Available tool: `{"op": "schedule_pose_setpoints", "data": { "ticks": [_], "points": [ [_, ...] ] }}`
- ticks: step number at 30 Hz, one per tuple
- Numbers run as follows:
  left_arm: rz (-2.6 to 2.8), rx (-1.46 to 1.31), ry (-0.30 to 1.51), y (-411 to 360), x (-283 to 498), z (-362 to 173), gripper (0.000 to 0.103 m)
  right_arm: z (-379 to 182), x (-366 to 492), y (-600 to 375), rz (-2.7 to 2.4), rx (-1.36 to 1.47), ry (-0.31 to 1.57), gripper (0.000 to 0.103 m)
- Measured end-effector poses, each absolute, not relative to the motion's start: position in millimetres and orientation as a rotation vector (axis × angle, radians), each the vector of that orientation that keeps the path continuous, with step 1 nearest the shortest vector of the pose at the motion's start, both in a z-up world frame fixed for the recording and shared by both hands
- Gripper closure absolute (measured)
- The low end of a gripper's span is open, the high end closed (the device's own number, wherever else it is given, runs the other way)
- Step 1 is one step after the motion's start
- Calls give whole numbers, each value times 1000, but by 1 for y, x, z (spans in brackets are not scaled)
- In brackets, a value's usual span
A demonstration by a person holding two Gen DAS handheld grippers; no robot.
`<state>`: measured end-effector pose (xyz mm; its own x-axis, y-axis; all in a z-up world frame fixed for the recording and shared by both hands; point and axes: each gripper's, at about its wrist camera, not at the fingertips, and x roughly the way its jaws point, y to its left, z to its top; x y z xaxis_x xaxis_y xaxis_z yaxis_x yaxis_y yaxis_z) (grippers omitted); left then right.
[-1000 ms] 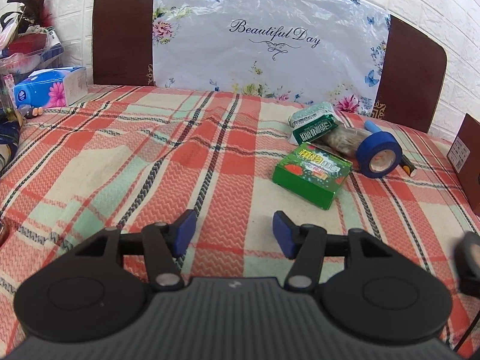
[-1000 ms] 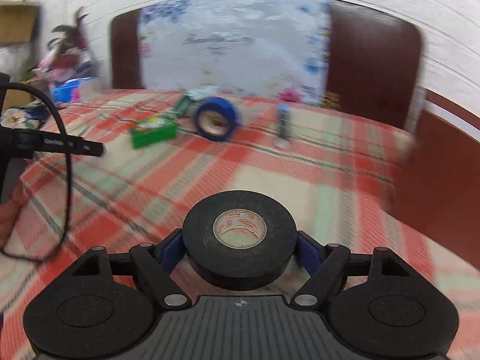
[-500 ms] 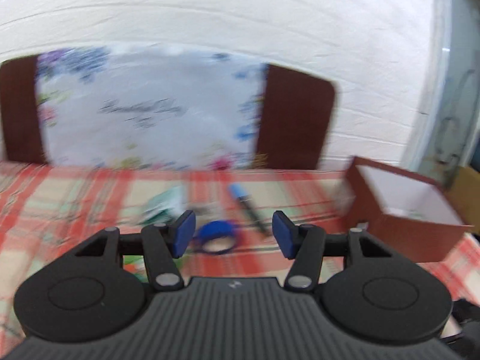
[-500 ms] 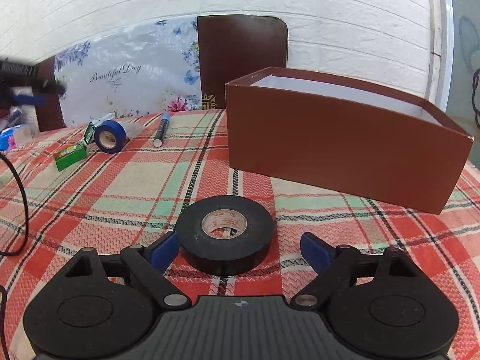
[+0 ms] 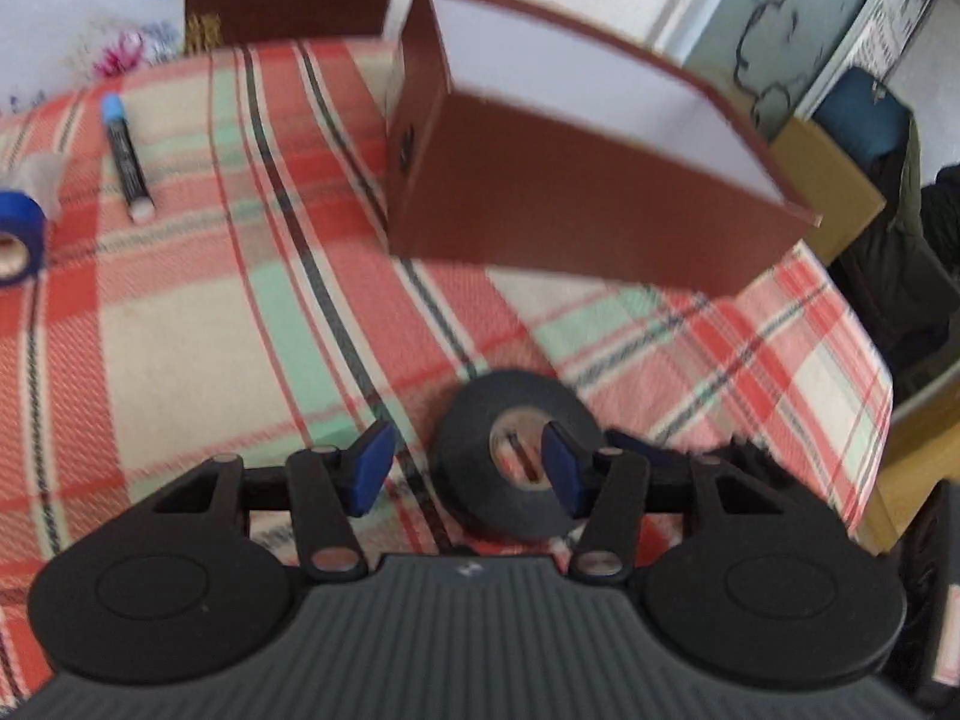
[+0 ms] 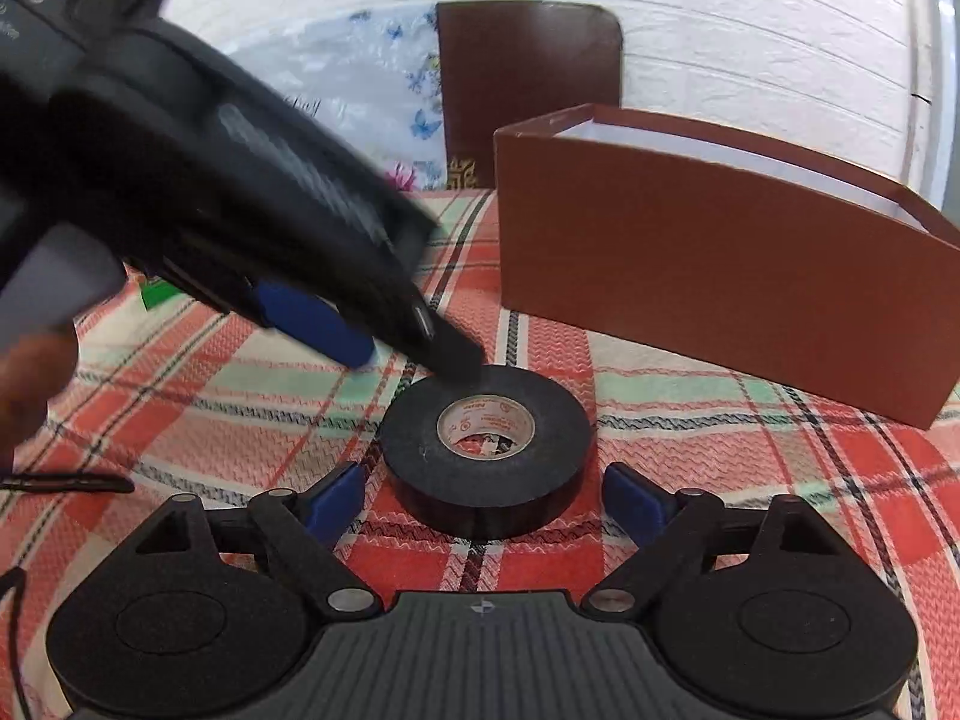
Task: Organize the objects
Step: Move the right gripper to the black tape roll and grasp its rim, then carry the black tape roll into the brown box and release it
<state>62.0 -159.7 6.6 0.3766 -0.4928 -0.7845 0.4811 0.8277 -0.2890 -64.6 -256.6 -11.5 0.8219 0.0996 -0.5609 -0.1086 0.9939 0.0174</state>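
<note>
two grippers: both hovered over one black tape roll [image 6: 487,461], which lay flat on the plaid table [image 6: 690,468] just in front of the brown box [image 6: 720,300].
right gripper [image 6: 483,504]: jaws spread wide, one on either side of the roll and touching neither side. a second earlier it had been clamped on that roll; half a second earlier it had already let go.
left gripper [image 5: 465,468]: jaws apart. its right finger [image 5: 561,468] sat over the roll's core in its own view, its left finger clear of the roll on the left. a second ago it had faced the far left cluster, so it had swung across to the roll.
black tape roll, left view [image 5: 516,450]: near the table's right edge, outside the box.
brown box, left view [image 5: 600,204]: open top, white inside; whether it held anything could not be seen.
far left: a blue tape roll [image 5: 18,234] and a marker [image 5: 126,165] lay well apart from the box.
meaning: it looked like a handover through the table, right releasing and left arriving to grasp, probably to lift the roll into the box.
risk: the left jaws were off centre, so closing might pinch the rim only.
</note>
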Motion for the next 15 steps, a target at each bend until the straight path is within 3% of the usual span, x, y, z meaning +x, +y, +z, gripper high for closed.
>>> {"op": "schedule_pose_setpoints", "data": {
  "ticks": [3,5,9,15],
  "points": [
    [-626,-59,1028,-157,62,-2,51,-14,-56,-254,115,-45,600,24],
    [-626,-49,1023,-158,63,0,67,-14,-53,-255,119,-43,594,26],
    [-638,-57,1001,-154,61,13,69,-11,-58,-258,128,-22,555,27],
    [-671,16,798,-166,58,71,69,25,-60,-259,85,-58,356,27]
  ]
}}
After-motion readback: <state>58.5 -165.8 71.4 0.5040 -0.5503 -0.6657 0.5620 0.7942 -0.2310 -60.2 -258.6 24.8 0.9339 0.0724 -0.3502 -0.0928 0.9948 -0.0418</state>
